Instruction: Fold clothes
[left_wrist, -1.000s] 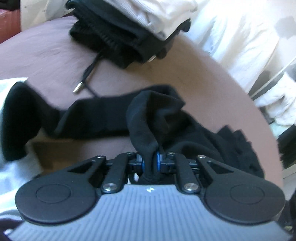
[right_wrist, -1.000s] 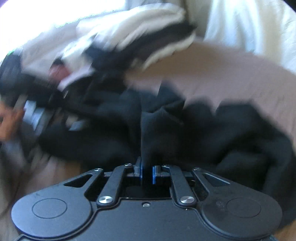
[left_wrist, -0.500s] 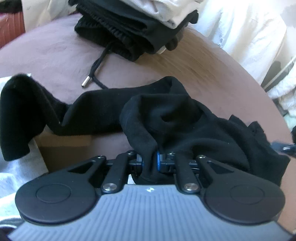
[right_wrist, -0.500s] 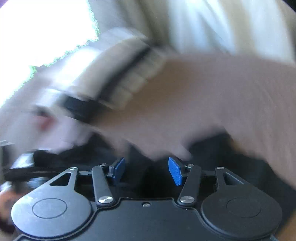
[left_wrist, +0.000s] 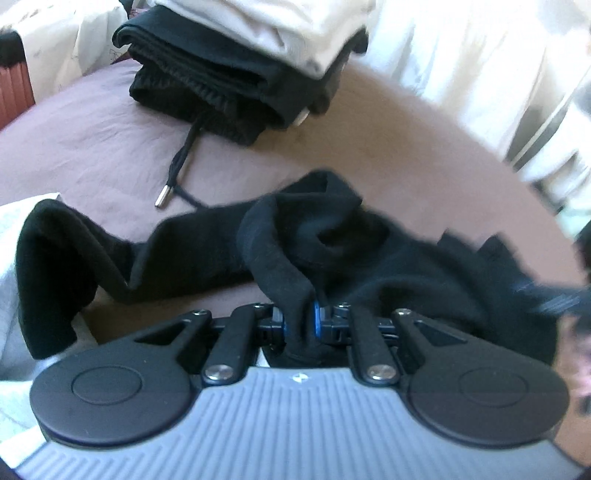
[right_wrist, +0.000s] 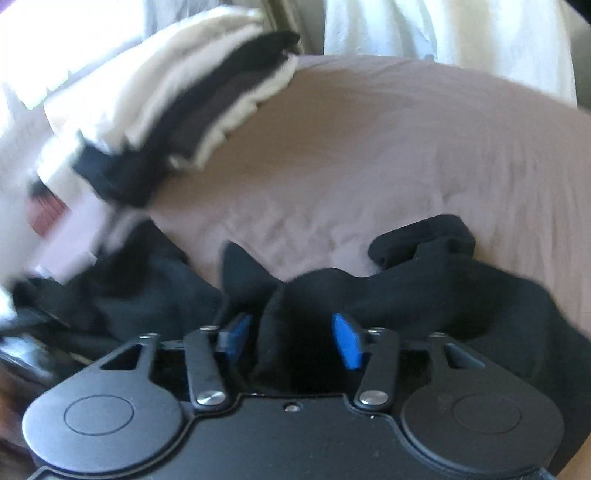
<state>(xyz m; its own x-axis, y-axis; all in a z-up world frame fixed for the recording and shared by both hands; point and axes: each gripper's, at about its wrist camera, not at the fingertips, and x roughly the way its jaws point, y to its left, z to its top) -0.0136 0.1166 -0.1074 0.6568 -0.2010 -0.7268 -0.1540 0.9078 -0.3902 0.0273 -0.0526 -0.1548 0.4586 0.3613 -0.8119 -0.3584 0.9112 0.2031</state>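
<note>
Left gripper (left_wrist: 299, 320) clamped on a bunched fold of the black garment (left_wrist: 369, 258), blue pads pressed against the cloth from both sides. From that pinch, black fabric rising in a thick rolled edge, then spreading rightward in a rumpled mass and leftward as a long sleeve-like strip (left_wrist: 92, 258) draped over a pale grey cloth (left_wrist: 11, 251) at the frame's left edge. All of it lying on the mauve bedsheet (left_wrist: 92, 140). Just beyond the strip, a black drawstring (left_wrist: 181, 162) with a metal tip, trailing from the folded stack (left_wrist: 236, 81) of black and white clothes farther back. White curtain-like fabric (left_wrist: 461, 66) behind.

Right gripper (right_wrist: 291, 338) with jaws apart, blue pads (right_wrist: 347, 341) well separated, a peak of the black garment (right_wrist: 461, 295) standing between them; contact with either pad not clear. Garment spread low across the near sheet (right_wrist: 369, 147), 1 rolled cuff-like end (right_wrist: 424, 240) poking up to the right. Farther left, blurred, the tilted pile of white and black folded clothes (right_wrist: 207, 96). White drapery (right_wrist: 443, 33) at the far edge.
</note>
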